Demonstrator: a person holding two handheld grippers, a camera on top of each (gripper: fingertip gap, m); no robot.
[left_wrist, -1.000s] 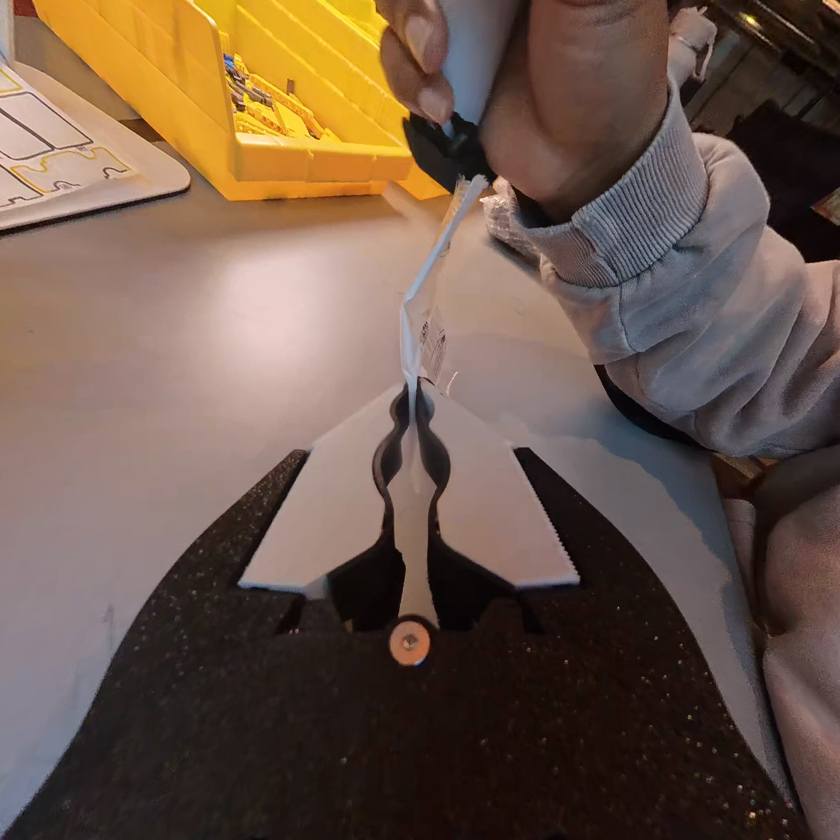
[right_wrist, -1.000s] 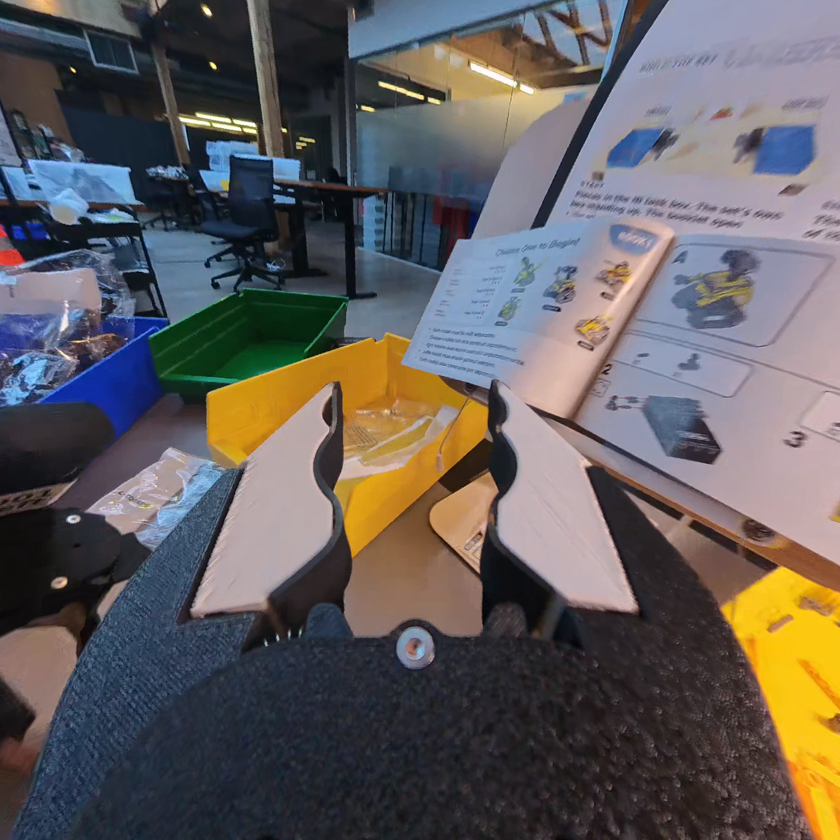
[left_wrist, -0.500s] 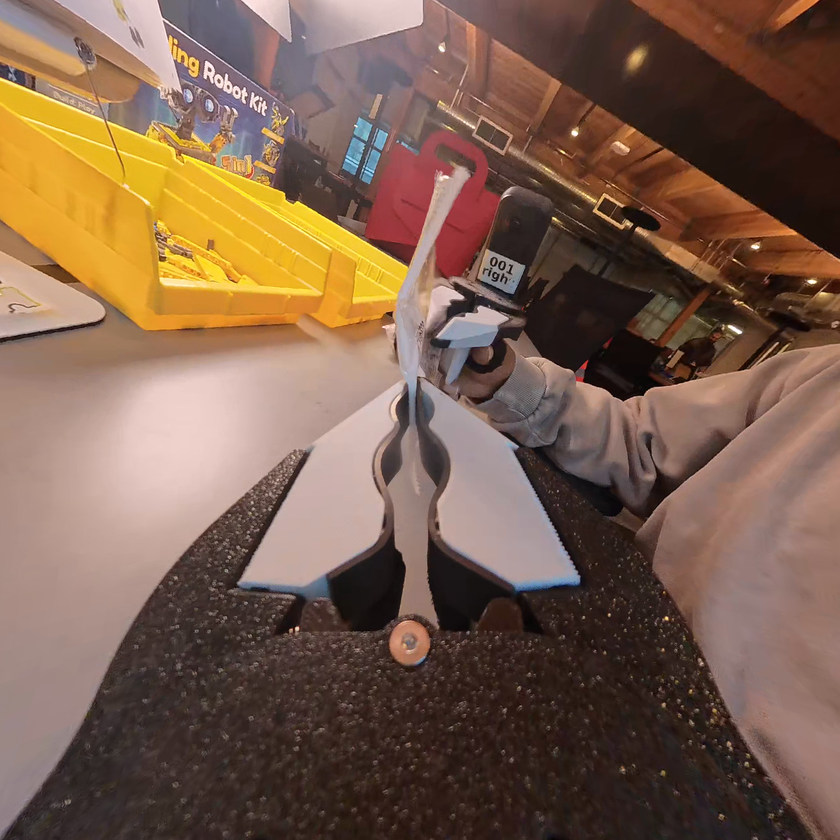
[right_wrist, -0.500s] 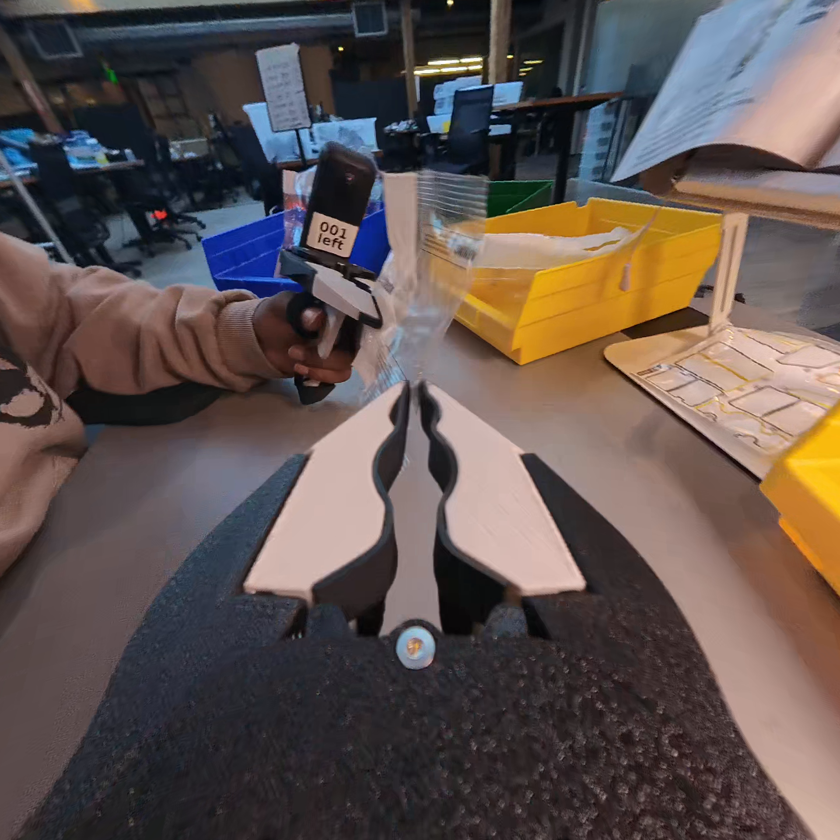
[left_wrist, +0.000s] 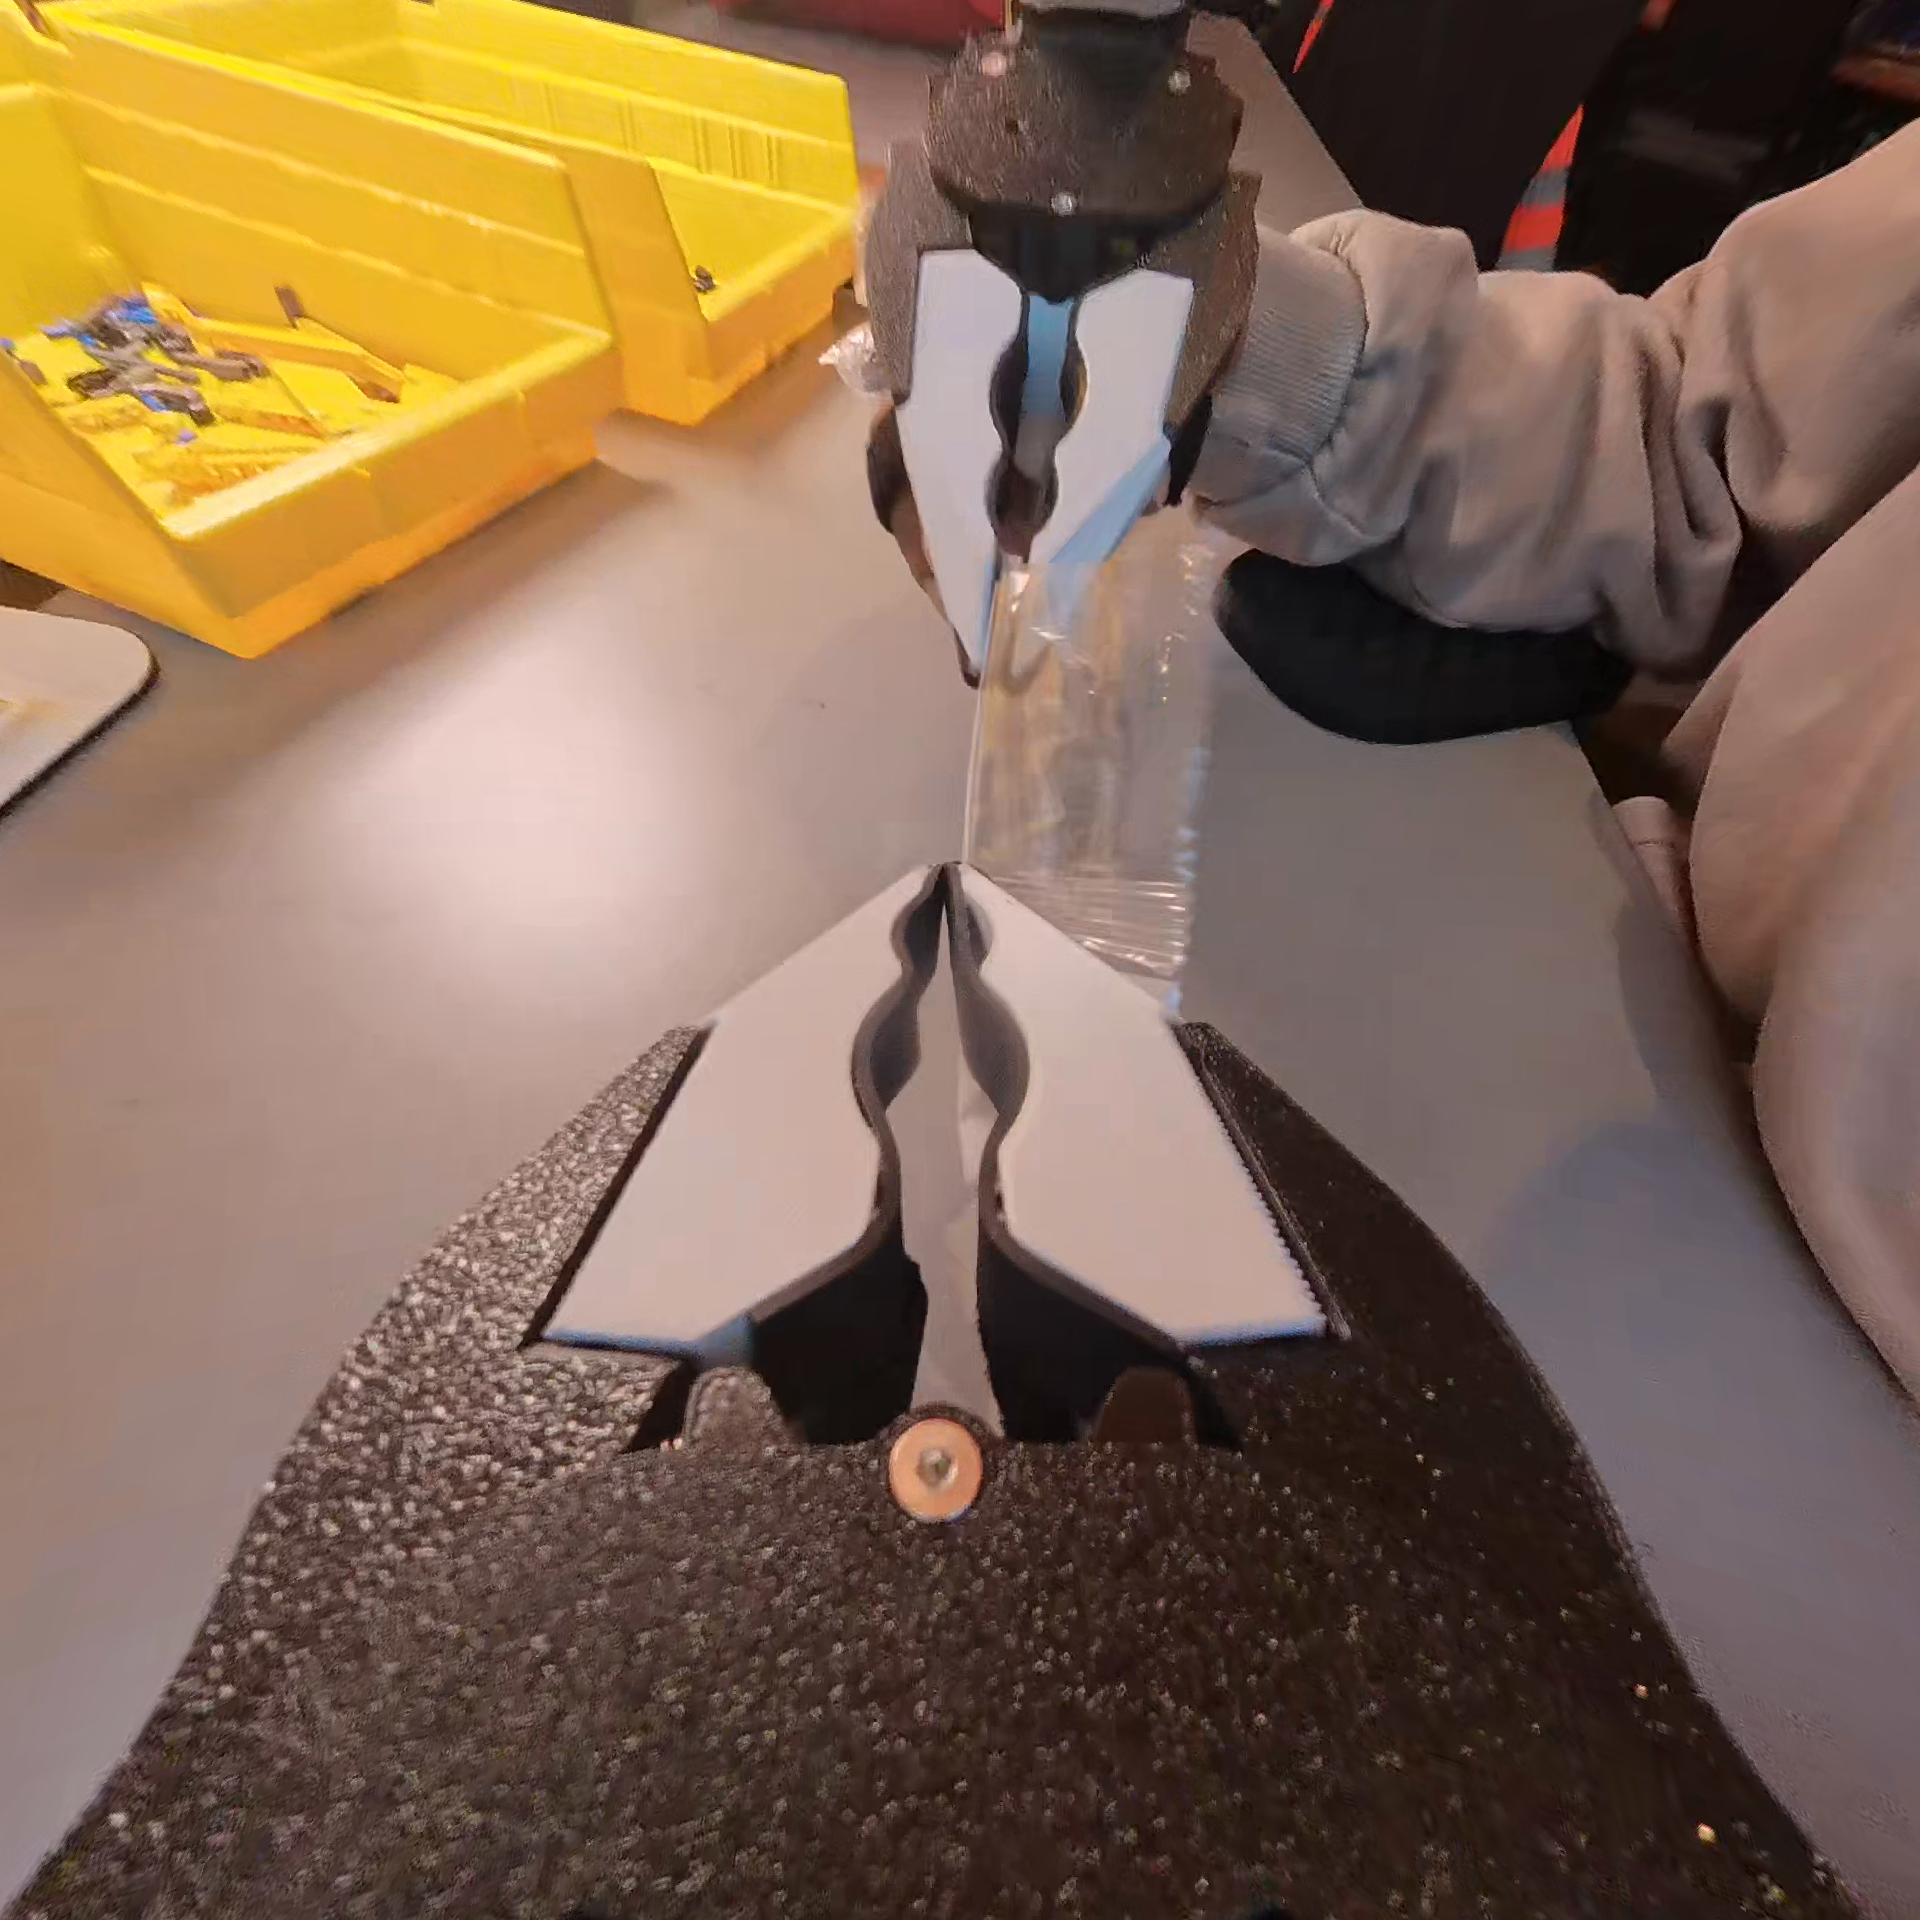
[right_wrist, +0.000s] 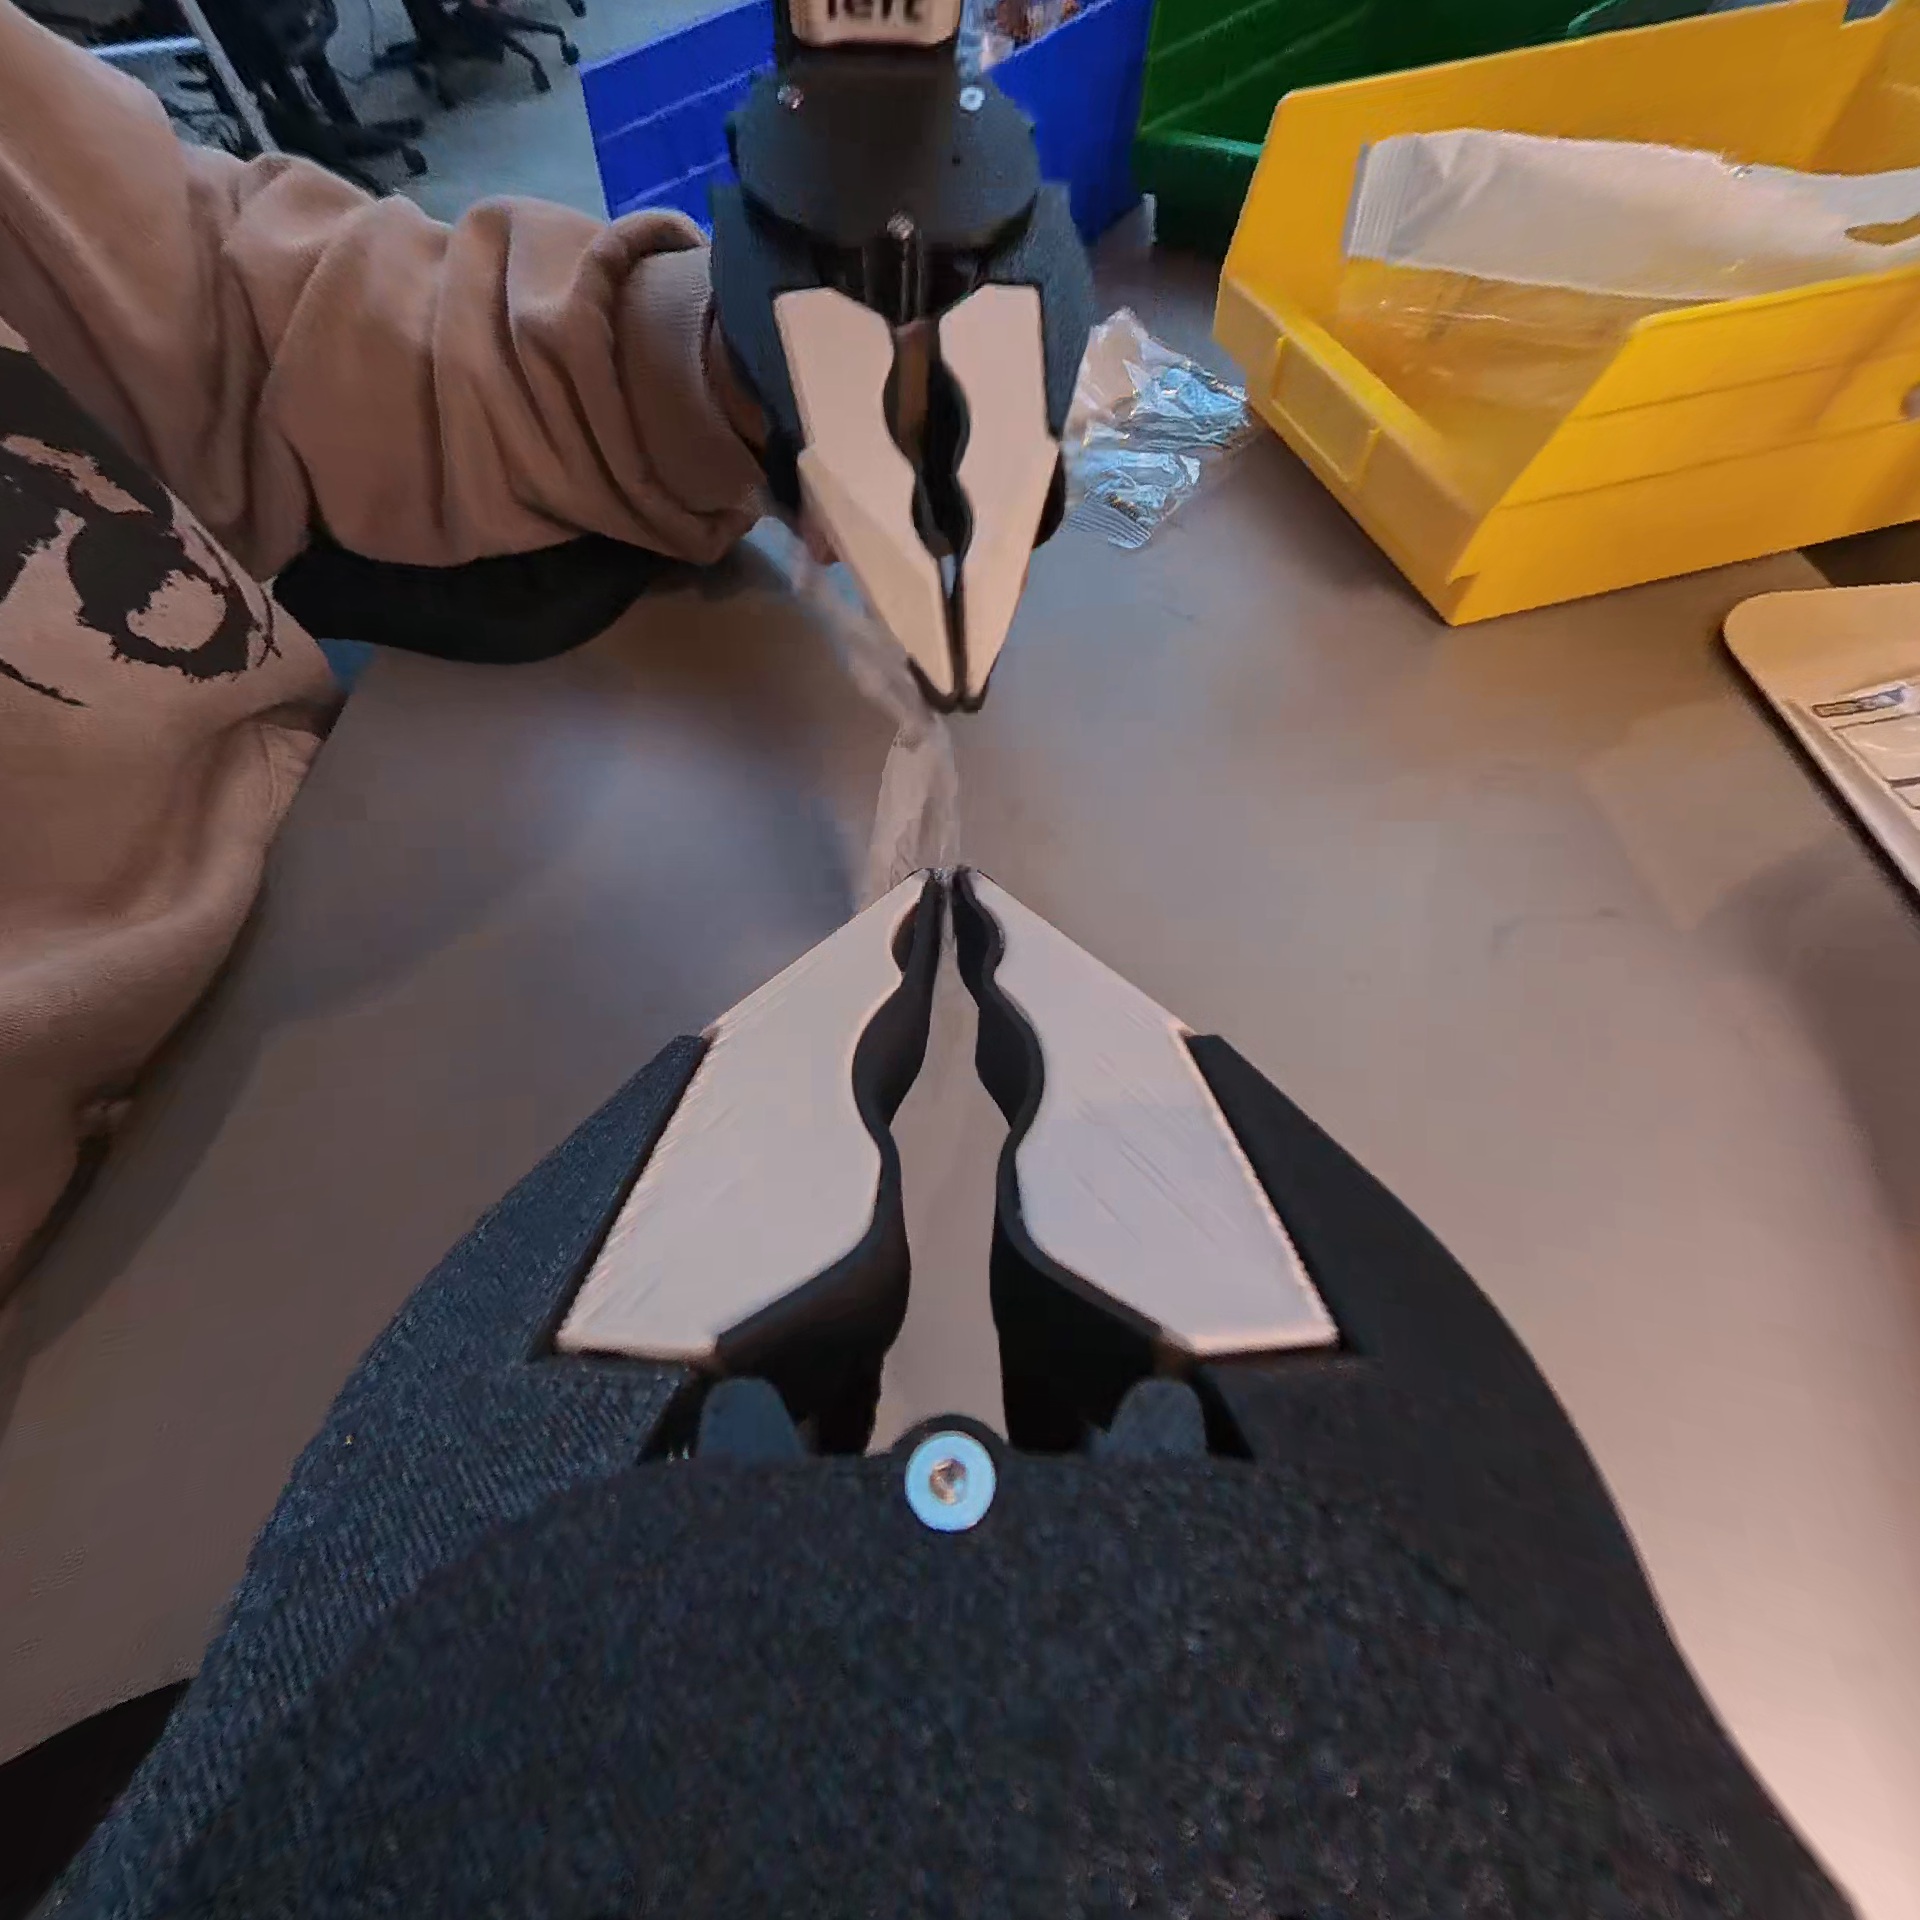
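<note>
At frame centre, the left claw (left_wrist: 943, 871) and right claw (left_wrist: 992, 623) face tip to tip above the grey bench (left_wrist: 416, 831), each pinched closed on an opposite edge of a clear plastic bag (left_wrist: 1086, 769) (stretched between them); yellow bins (left_wrist: 416, 312) sit upper left.

Two grippers face each other over one grey counter (left_wrist: 416, 831): the left gripper (left_wrist: 943, 868) and the right gripper (right_wrist: 943, 873). One clear plastic bag (left_wrist: 1091, 748) is stretched between them. Bins: two yellow bins (left_wrist: 343, 343) in the left wrist view, and one yellow bin (right_wrist: 1538, 416), one blue bin (right_wrist: 665, 94) and one green bin (right_wrist: 1195, 94) in the right.
</note>
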